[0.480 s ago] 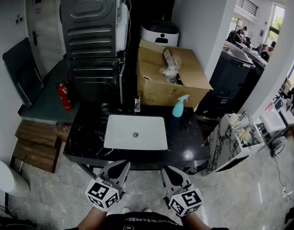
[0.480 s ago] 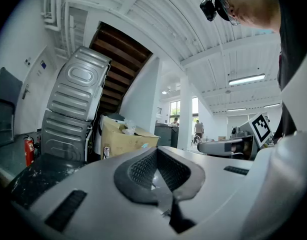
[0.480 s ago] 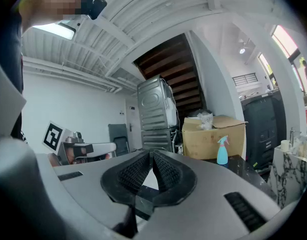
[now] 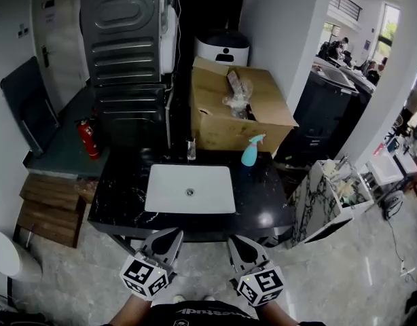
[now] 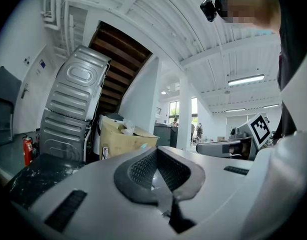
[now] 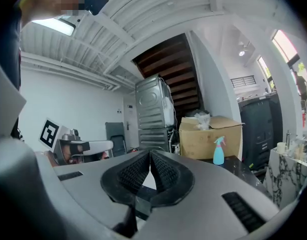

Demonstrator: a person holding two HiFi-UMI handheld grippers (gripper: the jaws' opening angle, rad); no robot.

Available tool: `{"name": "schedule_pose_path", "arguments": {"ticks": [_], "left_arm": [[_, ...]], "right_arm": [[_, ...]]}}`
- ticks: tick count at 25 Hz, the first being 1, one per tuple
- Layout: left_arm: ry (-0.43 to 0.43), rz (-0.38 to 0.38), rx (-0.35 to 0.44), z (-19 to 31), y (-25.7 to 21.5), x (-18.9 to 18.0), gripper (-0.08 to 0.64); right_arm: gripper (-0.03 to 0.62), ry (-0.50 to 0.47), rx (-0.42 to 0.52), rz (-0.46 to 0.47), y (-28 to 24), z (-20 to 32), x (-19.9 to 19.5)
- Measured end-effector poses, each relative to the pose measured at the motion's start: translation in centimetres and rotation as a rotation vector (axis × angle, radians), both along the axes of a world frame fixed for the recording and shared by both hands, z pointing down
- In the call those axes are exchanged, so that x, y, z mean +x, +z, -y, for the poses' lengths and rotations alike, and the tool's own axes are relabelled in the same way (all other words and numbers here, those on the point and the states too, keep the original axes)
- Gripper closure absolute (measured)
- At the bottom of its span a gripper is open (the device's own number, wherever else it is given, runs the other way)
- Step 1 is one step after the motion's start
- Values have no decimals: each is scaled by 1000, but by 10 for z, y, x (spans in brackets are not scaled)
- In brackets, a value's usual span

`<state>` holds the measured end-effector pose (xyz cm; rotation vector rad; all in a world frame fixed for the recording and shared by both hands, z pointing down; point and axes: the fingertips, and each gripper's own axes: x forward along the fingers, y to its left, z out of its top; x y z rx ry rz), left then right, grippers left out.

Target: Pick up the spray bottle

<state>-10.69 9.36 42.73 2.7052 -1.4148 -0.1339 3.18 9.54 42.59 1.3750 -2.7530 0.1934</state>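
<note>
A ribbed grey metal cabinet towers behind a glossy black, white-veined stone counter, with an open brown cardboard box at its back edge. A smooth white rectangular basin sits mid-counter. The left gripper and right gripper, grey with ribbed black pads, are clenched empty off the front edge. The pale blue spray bottle stands upright near the back right corner, just before the box.

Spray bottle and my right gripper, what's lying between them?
Head view: only bare black countertop separates the right gripper from the spray bottle; the sink sits just left.
</note>
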Motion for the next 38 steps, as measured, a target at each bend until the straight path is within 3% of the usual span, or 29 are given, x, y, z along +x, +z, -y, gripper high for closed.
{"name": "schedule_pose_path", "arguments": {"ticks": [18,38], "left_arm": [[25,-5,6,-8,-1,-12,545],[73,-31,-11,-20,16,-65,545]], "right_arm": [[552,14,-24,46,1,-10,-12],[551,111,-28,28,11,-26,-54]]}}
